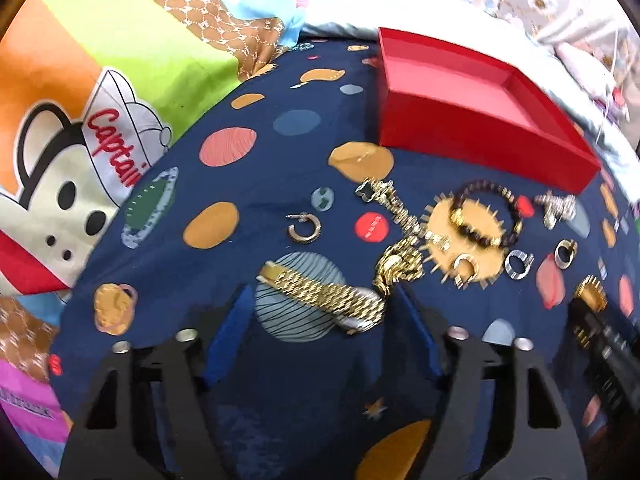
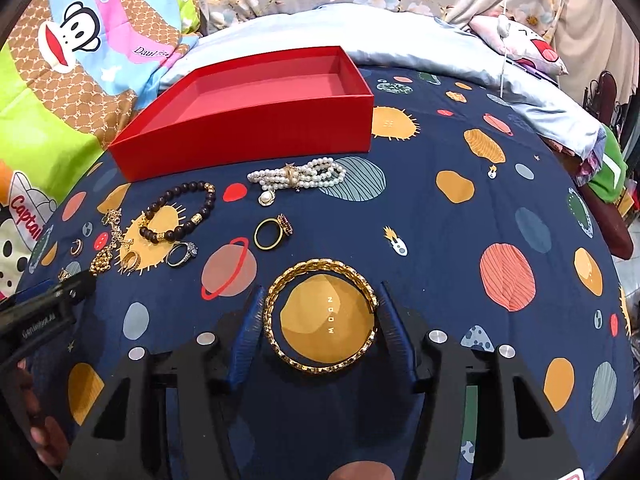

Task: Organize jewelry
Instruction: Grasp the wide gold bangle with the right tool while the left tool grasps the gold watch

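Note:
An empty red box (image 1: 472,120) (image 2: 256,116) stands at the back of the navy planet-print cover. My left gripper (image 1: 320,300) is open, its blue pads either side of a gold watch band (image 1: 320,292) lying flat. My right gripper (image 2: 320,304) is open around a gold bangle (image 2: 320,320), which rests on the cover. A dark bead bracelet (image 2: 180,212) (image 1: 486,216), a gold chain (image 1: 400,232), a pearl bracelet (image 2: 298,178), a gold ring (image 2: 272,232), a silver ring (image 2: 182,254) and a hoop earring (image 1: 304,228) lie between grippers and box.
A cartoon monkey blanket (image 1: 80,140) lies to the left. A pale blue quilt (image 2: 460,56) and floral curtain lie behind the box. The left gripper body (image 2: 44,312) shows at the right view's left edge; the right gripper (image 1: 600,336) shows at the left view's right edge.

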{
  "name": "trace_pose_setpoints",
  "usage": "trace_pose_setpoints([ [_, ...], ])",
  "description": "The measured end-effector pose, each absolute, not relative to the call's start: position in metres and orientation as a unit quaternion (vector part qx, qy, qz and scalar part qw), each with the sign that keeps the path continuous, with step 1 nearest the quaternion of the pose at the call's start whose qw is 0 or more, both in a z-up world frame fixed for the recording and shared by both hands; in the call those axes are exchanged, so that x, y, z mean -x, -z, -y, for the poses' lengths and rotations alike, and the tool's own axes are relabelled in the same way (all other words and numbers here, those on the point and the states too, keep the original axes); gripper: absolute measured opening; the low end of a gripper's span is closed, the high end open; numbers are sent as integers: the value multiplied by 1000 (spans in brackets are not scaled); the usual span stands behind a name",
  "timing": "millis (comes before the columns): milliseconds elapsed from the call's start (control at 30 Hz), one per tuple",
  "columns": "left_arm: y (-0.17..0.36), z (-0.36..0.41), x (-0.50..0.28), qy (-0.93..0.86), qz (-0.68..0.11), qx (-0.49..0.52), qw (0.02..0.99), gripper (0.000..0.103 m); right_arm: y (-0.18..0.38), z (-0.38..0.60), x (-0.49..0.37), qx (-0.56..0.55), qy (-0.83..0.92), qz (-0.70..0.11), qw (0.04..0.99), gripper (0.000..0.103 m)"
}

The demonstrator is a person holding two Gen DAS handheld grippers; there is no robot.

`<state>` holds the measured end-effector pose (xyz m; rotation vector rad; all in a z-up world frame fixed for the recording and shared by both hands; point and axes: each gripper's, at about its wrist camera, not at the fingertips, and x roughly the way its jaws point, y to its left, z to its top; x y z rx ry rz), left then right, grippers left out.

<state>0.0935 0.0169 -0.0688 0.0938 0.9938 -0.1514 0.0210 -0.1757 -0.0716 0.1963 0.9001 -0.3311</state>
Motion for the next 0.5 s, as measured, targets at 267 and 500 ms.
trace_pose_setpoints([
  [267, 66, -39, -78, 98, -487, -55, 866, 47, 72, 176, -21, -95, 160, -431, 883, 56],
  [500, 65, -39, -81, 93, -483, -39, 870, 51, 72, 177, -20, -95, 161, -431, 883, 56],
])
